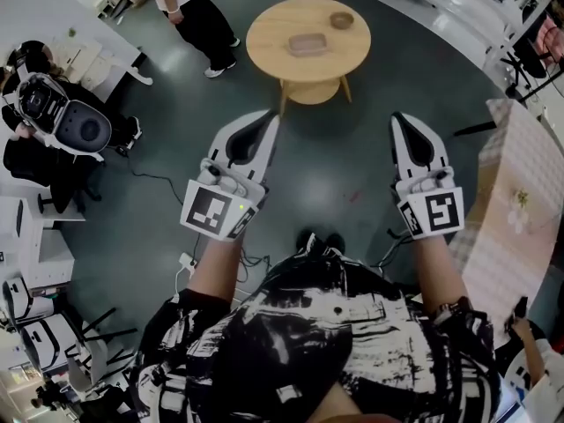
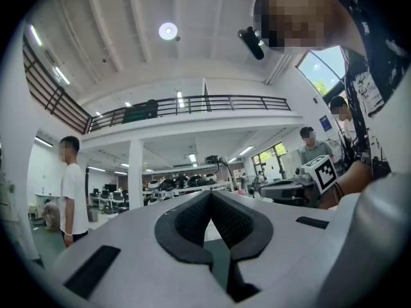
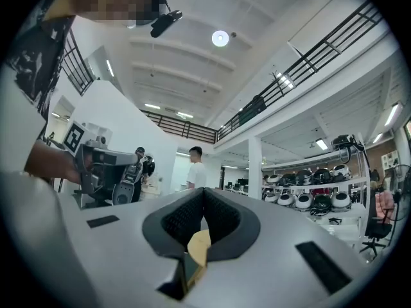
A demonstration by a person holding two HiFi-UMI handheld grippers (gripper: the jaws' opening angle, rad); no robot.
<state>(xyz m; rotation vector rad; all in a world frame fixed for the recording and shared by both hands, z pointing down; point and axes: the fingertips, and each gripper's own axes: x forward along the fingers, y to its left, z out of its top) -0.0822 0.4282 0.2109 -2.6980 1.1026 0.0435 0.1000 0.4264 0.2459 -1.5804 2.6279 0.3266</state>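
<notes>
Approach stage, as I judge it. I hold the left gripper (image 1: 267,120) and right gripper (image 1: 399,120) pinched closed on nothing. The round table (image 1: 264,33) with tray (image 1: 307,44) and bowl (image 1: 342,19) stands well ahead of both tips. Any grasp calls for advancing, then opening.

no readable text, only square markers on gripper cubes (image 1: 214,211)

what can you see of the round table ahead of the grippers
The round table looks like pale wood, with a smooth flat top and slanted legs beneath. It stands upright on the dark floor, ahead of the left gripper and right gripper, touching neither. A shallow tray and a small brown bowl rest on it.
</notes>
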